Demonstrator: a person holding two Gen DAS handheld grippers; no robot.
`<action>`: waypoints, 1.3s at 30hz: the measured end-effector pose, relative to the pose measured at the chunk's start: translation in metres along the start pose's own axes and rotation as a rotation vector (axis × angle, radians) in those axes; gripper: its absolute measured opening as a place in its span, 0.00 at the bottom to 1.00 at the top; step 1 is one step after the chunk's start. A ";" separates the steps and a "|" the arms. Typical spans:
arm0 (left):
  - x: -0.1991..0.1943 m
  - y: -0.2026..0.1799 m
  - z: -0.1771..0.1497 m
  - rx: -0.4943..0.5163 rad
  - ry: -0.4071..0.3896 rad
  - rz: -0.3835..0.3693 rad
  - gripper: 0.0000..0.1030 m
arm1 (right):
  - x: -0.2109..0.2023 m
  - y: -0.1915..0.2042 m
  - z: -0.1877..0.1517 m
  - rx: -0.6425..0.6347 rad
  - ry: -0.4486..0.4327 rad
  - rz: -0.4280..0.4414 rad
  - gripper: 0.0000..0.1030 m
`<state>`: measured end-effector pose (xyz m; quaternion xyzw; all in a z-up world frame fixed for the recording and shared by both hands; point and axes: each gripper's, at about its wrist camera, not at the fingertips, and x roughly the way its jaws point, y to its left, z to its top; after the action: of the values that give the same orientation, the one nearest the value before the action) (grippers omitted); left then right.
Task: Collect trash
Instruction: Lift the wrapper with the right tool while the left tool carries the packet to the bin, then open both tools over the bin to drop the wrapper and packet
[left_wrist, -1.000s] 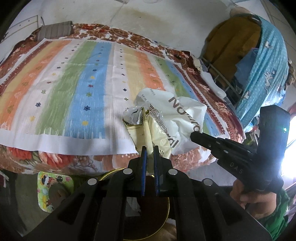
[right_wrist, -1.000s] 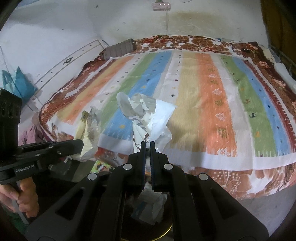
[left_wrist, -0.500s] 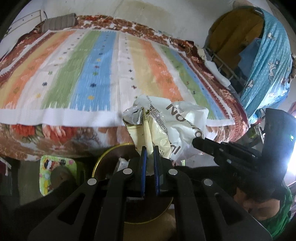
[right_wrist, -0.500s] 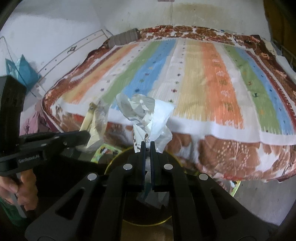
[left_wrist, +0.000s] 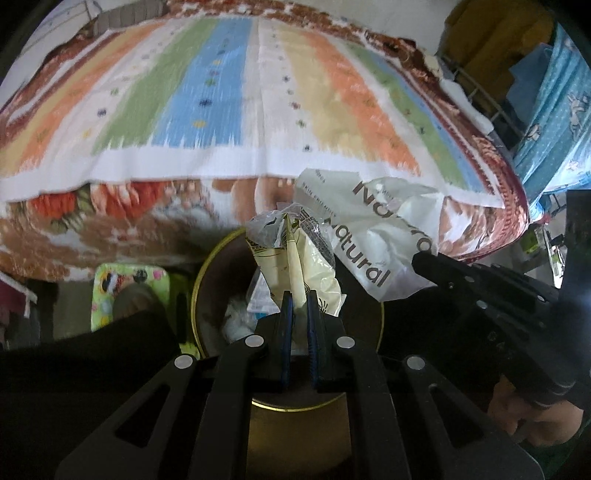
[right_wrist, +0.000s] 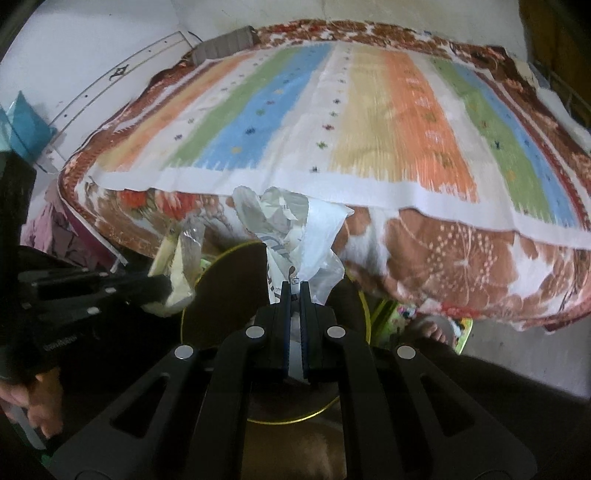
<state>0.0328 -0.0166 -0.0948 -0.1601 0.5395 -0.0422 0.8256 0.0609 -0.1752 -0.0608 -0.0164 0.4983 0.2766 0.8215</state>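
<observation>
In the left wrist view, the left claw (left_wrist: 298, 308) is closed on the lower edge of a cream wrapper (left_wrist: 295, 266), which hangs above the bin (left_wrist: 207, 273) in front of the bed (left_wrist: 229, 110); it looks very light and limp, so a pinch on the stiffer folded seam should hold best. In the right wrist view, the right claw (right_wrist: 294, 295) is closed on a corner of the white bag (right_wrist: 295, 236), also over the bin (right_wrist: 221, 295). This thin film seems slippery and may cling to the pads when released.
</observation>
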 end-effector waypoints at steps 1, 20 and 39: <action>0.003 0.001 -0.001 -0.010 0.012 0.000 0.07 | 0.001 0.000 -0.002 0.004 0.007 0.002 0.03; 0.068 0.018 0.001 -0.137 0.221 0.050 0.07 | 0.071 -0.005 -0.027 0.096 0.257 -0.009 0.04; 0.084 0.047 0.037 -0.252 0.190 0.091 0.48 | 0.088 -0.026 -0.014 0.219 0.268 -0.014 0.35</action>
<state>0.0964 0.0152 -0.1697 -0.2329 0.6228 0.0481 0.7454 0.0929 -0.1630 -0.1476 0.0331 0.6306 0.2102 0.7463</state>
